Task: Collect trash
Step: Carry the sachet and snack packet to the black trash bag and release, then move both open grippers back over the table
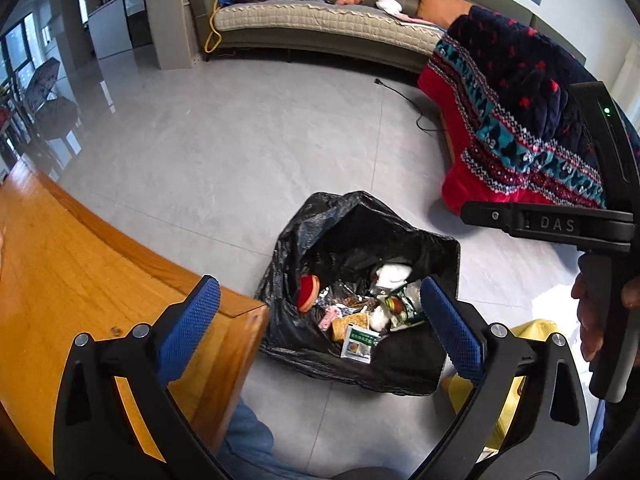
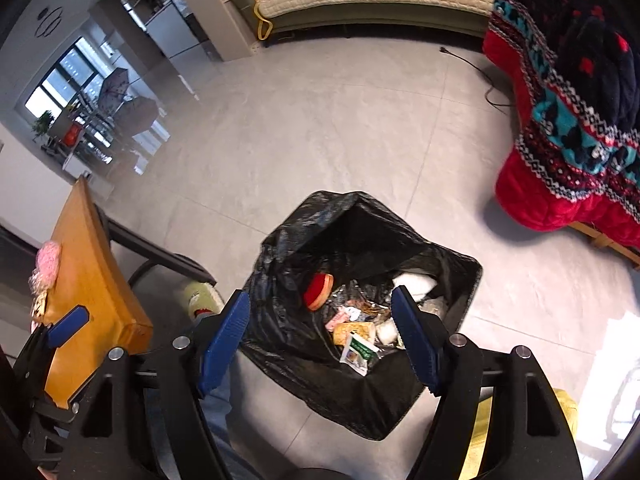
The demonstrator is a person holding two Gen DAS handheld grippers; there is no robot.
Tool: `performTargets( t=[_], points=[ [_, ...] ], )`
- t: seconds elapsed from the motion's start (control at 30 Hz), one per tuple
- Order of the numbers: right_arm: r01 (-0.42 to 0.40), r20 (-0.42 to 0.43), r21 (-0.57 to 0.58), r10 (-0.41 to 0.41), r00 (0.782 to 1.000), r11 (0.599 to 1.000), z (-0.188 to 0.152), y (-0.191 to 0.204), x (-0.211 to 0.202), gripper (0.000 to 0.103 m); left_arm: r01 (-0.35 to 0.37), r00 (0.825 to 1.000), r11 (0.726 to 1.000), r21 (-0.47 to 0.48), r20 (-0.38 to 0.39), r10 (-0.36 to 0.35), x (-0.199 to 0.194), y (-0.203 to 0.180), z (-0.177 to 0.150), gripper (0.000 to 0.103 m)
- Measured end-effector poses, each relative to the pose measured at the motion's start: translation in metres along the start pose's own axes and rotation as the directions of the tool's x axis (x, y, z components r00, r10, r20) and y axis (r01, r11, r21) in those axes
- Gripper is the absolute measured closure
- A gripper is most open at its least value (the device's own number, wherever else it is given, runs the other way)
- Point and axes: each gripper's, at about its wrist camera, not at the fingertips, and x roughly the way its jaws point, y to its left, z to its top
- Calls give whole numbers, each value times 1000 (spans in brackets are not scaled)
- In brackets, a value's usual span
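- Plainly, from the left wrist: the left gripper hangs spread wide and empty above the black trash bag, which sits open on the floor beside the wooden table, wrappers already inside.
- From the right wrist: the right gripper is parted too, holding nothing, over the same bag. The drop step looks done; next calls for finding more litter.
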Motion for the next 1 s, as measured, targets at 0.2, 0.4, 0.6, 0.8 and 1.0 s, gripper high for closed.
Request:
performTargets(
  t=[0.2,0.4,0.6,0.8,1.0],
  points=[
    [-71,-17,-95,69,997,993,-7,52,-1,28,-8,1000,996,-88,13,9,-16,33,-13,6],
    [-158,-68,-216,146,987,964,-23,120,4,28,-60,997,986,-155,28,66,-37,68,-39,6],
    [-230,-140,-314,195,971,921,-38,191,14,28,-147,986,960,-239,39,161,-66,120,-70,6],
    [-311,-220,-398,240,946,863,-50,269,26,28,-242,964,901,-360,18,266,-103,190,-104,6],
    [-378,-283,-476,269,921,794,-66,346,35,28,-350,924,827,-441,-18,382,-145,254,-134,6]
  ],
)
